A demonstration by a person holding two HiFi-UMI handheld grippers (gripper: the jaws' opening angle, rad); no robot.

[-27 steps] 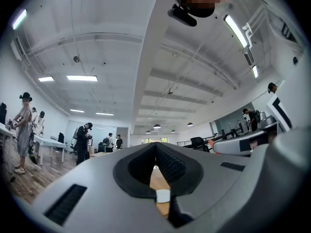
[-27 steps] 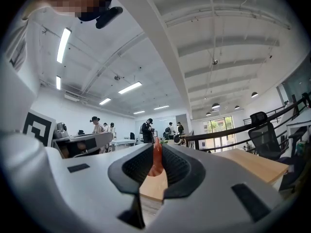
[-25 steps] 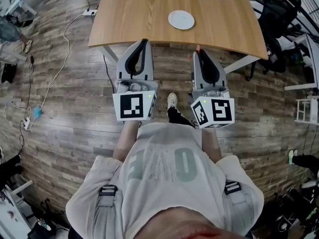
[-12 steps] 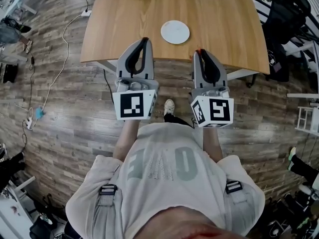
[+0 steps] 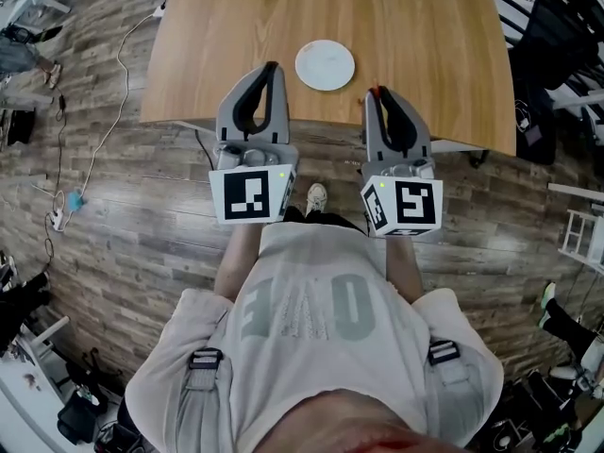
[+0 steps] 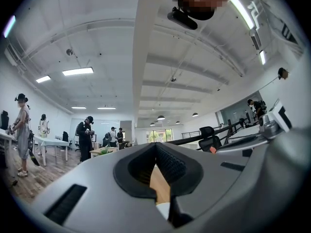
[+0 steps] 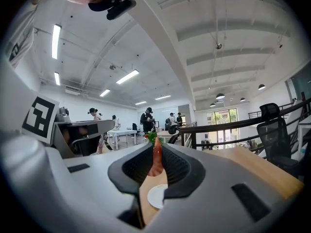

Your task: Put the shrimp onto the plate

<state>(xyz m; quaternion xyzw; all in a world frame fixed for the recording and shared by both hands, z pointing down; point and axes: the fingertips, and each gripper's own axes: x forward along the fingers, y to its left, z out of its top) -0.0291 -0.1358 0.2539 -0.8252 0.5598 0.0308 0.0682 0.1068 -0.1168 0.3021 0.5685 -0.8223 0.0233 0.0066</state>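
Nearest to me is the person's pale shirt (image 5: 311, 310), and just beyond it the two marker cubes, left (image 5: 252, 194) and right (image 5: 403, 206). One light shoe (image 5: 316, 197) shows between them on the wood-plank floor (image 5: 142, 243).

Ahead of the cubes, the left gripper (image 5: 272, 68) has its jaws brought together at the tips with nothing in them; in its own view only a sliver of tabletop and plate shows through the gap lower down. The right gripper (image 5: 376, 92) is clenched on the shrimp (image 7: 156, 157), which stands upright between the pads, orange-red, its tip poking above the jaw ends. Both gripper tips reach just over the near edge of the wooden table (image 5: 425, 36).

The white plate (image 5: 325, 64) sits on the table near that edge, between the two grippers and slightly ahead of them, apart from both. The shrimp is held off to the plate's right, not over it.

A white cable (image 5: 113, 92) trails across the floor at far left.
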